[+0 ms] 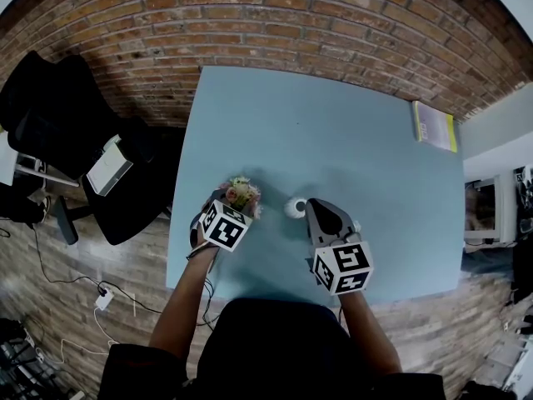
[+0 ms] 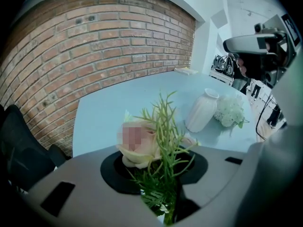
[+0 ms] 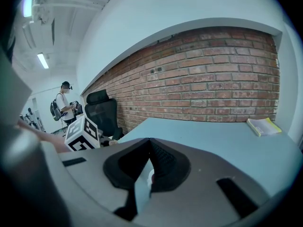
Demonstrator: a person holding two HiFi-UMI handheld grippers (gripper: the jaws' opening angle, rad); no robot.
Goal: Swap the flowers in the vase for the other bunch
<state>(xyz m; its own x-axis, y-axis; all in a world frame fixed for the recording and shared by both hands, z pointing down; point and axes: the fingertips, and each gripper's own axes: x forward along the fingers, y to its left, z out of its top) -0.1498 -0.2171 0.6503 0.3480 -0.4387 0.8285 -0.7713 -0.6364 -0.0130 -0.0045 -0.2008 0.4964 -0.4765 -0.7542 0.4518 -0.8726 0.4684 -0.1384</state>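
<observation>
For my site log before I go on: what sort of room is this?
Probably an office or lab: an office chair beside a blue table, a brick wall, and cables on the wood floor.

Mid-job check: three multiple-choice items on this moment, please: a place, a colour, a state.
1. White flowers lie: A in the vase; B on the table beside the vase; C off the table.
2. Vase colour: A white; B green; C black.
3. Left tongs: A open, empty; B shut on the vase; C shut on the pink rose bunch.
B, they rest on the tabletop next to it; A, its body is white; C, stems sit pinched between the jaws.
</observation>
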